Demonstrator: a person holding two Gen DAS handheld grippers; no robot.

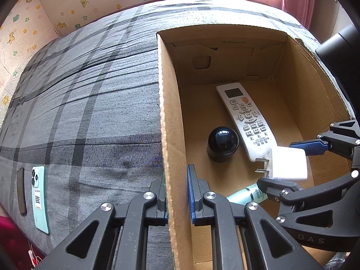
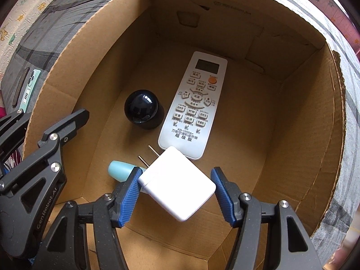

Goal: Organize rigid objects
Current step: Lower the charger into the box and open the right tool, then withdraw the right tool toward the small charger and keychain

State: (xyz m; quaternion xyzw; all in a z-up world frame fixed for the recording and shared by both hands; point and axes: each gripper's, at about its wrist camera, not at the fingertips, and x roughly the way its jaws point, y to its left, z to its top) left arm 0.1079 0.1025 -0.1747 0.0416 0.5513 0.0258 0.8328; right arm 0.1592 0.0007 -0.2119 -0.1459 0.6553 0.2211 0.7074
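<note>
An open cardboard box (image 1: 173, 112) (image 2: 303, 117) stands on a grey plaid bed. On its floor lie a white remote control (image 1: 246, 121) (image 2: 193, 103), a black domed object (image 1: 222, 144) (image 2: 144, 109) and a teal tube (image 1: 245, 194) (image 2: 119, 171). My left gripper (image 1: 176, 180) (image 2: 48, 117) is shut on the box's left wall, one finger inside and one outside. My right gripper (image 2: 175, 184) (image 1: 288, 166) points down into the box, shut on a white plug charger (image 2: 177, 182) (image 1: 288, 164). The charger hangs just above the remote's near end, prongs toward the tube.
On the bed sheet (image 1: 90, 90) left of the box lie a teal phone (image 1: 40, 199) (image 2: 29, 90), back up, and a dark slim bar (image 1: 21, 191) (image 2: 20, 87) beside it. Bare cardboard floor (image 2: 247, 153) shows right of the remote. A patterned wall lies beyond the bed.
</note>
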